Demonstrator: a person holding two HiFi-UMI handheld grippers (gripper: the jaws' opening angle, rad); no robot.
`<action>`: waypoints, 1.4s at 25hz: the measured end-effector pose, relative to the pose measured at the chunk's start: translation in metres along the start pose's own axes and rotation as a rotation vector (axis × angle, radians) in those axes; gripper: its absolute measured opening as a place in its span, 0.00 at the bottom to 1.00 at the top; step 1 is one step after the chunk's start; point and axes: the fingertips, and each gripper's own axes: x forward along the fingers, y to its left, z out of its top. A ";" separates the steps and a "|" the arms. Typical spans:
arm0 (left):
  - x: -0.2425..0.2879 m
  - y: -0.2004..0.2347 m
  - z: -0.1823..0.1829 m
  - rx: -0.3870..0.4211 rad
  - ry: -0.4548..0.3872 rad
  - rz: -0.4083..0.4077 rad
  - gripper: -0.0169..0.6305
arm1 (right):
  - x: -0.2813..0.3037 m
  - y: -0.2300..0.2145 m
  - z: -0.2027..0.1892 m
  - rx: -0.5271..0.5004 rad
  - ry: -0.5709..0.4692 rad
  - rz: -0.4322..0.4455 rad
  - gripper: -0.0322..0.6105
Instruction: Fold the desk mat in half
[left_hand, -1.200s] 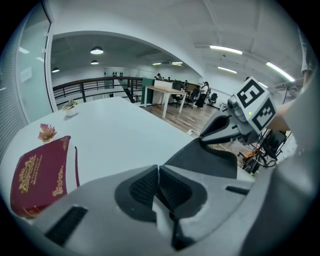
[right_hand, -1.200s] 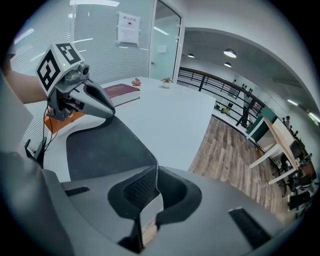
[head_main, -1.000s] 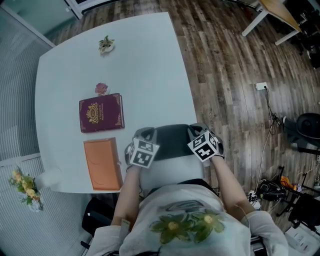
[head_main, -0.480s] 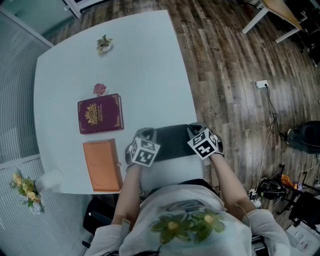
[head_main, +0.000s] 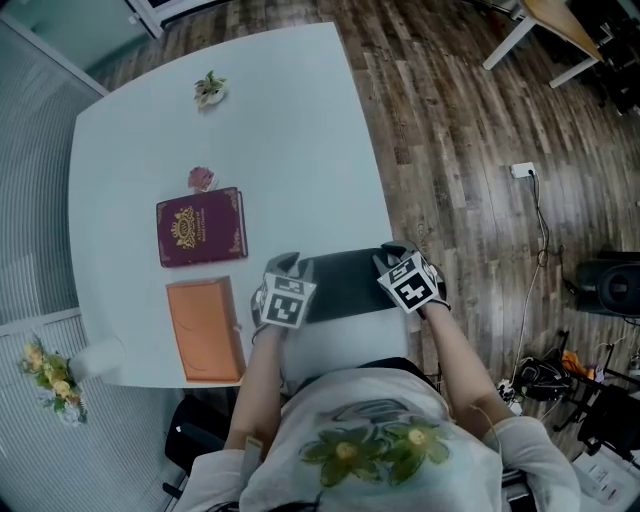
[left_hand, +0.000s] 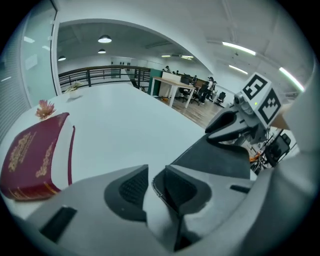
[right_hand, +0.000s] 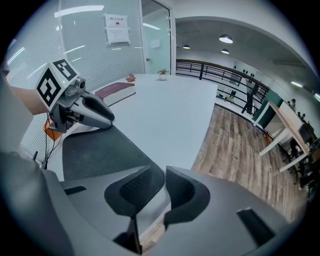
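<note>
My head camera sits high above both pairs of jaws and looks steeply down. It is far enough back to take in the whole white round-cornered table (head_main: 280, 110) and the dark plank wooden floor (head_main: 470, 150) out past the right jaws. The camera on the left gripper (left_hand: 156, 182) rides close behind its jaws and looks low across the tabletop beyond them. Those jaws have just been opening, with the edge of the dark grey textured desk mat (left_hand: 215, 160) between them. The camera on the right gripper (right_hand: 159, 187) is set the same way, its jaws also just opening with the mat's corner at their gap. Each gripper view catches the other gripper off to the inner side of its jaws. All three views share the mat and the table.
</note>
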 end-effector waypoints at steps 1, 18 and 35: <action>-0.002 0.000 0.001 -0.031 -0.006 -0.012 0.17 | -0.001 -0.001 0.000 0.005 -0.001 -0.002 0.20; -0.066 0.008 0.046 -0.196 -0.257 0.021 0.19 | -0.066 0.004 0.048 0.026 -0.200 -0.121 0.24; -0.143 -0.055 0.063 -0.096 -0.446 0.040 0.16 | -0.155 0.061 0.078 0.096 -0.455 -0.123 0.10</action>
